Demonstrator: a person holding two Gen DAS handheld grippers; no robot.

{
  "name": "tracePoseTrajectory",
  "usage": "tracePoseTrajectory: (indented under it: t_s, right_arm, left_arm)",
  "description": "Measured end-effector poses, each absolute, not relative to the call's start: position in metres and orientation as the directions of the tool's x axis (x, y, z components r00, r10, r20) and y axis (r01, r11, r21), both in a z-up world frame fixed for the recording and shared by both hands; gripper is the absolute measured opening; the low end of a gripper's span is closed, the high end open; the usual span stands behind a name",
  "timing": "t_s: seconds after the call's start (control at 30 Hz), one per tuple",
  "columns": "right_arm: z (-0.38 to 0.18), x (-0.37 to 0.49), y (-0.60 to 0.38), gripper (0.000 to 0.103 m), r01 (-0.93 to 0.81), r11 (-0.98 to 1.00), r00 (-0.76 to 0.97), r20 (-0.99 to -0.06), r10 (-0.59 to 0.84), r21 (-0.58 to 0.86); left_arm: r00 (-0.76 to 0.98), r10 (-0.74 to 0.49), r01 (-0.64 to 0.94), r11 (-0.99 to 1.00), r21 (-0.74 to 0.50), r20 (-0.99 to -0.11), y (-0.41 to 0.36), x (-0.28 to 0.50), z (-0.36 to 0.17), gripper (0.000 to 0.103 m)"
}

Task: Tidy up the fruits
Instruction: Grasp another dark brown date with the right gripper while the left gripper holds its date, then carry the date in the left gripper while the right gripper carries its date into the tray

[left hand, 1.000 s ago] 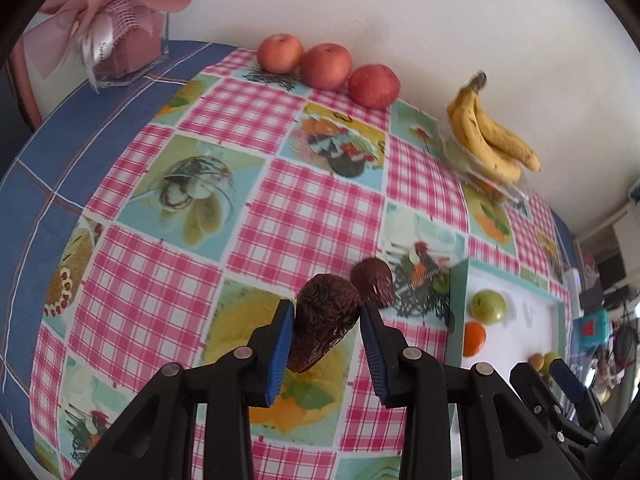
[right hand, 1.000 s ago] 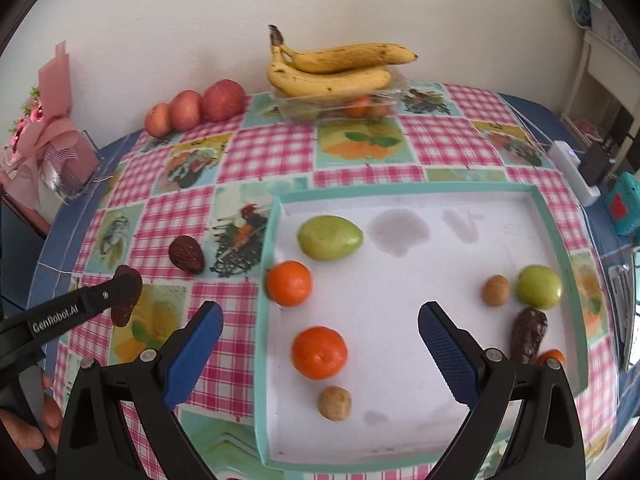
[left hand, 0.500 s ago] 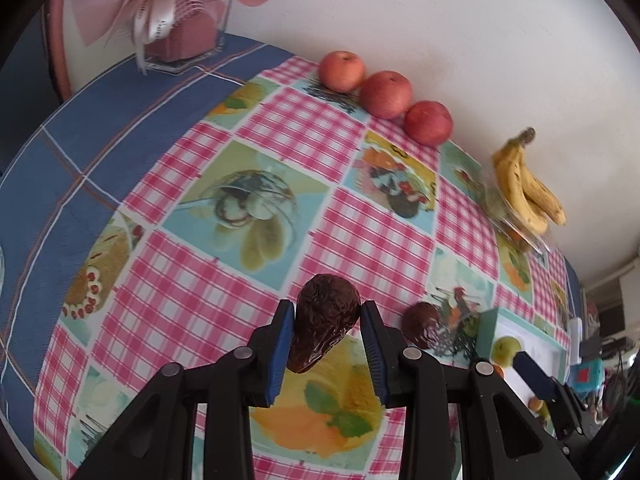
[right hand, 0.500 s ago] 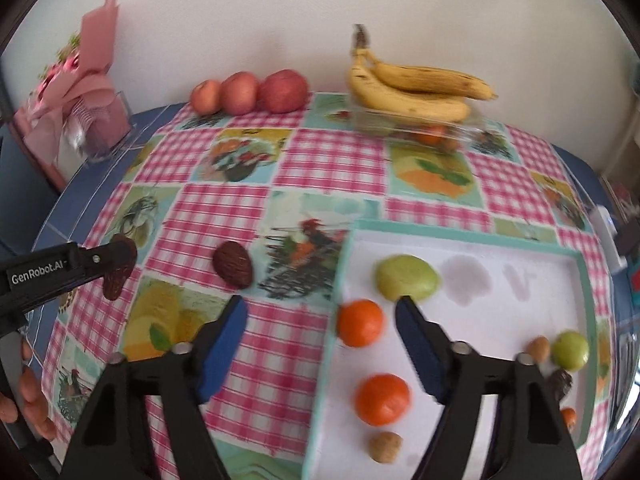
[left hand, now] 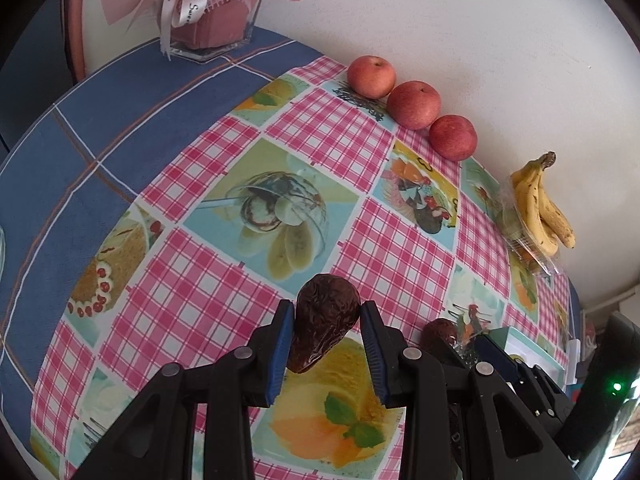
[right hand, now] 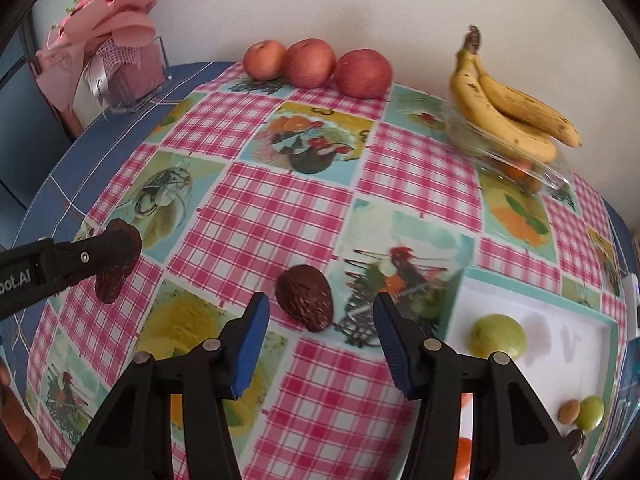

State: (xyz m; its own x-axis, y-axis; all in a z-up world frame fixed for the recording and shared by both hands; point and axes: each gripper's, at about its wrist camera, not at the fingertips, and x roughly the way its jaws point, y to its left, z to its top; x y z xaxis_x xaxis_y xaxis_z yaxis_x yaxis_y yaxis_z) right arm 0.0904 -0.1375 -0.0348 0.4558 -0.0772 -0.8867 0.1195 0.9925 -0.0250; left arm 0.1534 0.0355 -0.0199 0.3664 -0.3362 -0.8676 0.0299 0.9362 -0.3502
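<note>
1. Left wrist view: the left gripper (left hand: 327,340) is clamped on a dark brown wrinkled fruit (left hand: 322,322), lifted above the checked tablecloth (left hand: 224,296). Far ahead to the left stands a clear box with pink wrapping (left hand: 216,20); its white ribbon shows the letters "Swee". Ahead to the right, three red apples (left hand: 414,105) line up against the white wall (left hand: 480,40), and a bunch of bananas (left hand: 540,208) lies further right. A second brown fruit (left hand: 440,334) lies on the cloth close on the right.

2. Right wrist view: the right gripper (right hand: 320,340) is spread wide and holds nothing. The second brown fruit (right hand: 305,297) lies on the cloth just ahead, between the fingertips. At the far left, the other gripper's black arm reads "bot.AI", partly cut off. To the right, a white tray with a teal rim (right hand: 520,280) holds a green fruit (right hand: 498,336). The cloth is pink check with fruit and dessert pictures, over blue fabric.
</note>
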Motion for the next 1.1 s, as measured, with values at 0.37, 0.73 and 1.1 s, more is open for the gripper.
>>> tracePoseTrajectory:
  t_s: [0.37,0.73,1.1]
  right_arm:
    - [-0.056,0.11,-0.133,0.046,0.106,0.994,0.418,-0.906,-0.058,-0.014]
    - [-0.064,0.107,-0.14,0.038,0.146,0.988,0.424,-0.905,-0.019,0.047]
    - [-0.017,0.086,-0.154,0.038,0.19,0.979,0.502,-0.864,-0.028,0.079]
  left_arm:
    - [0.374,-0.328,0.037,0.94,-0.339,-0.868,0.034,0.153,-0.017,0.036]
    - [0.379,-0.315,0.051,0.946,-0.32,-0.87,0.03,0.152,-0.017,0.036]
    - [0.437,-0.338,0.159,0.941,-0.298,-0.834,0.001,0.134,0.02,0.036]
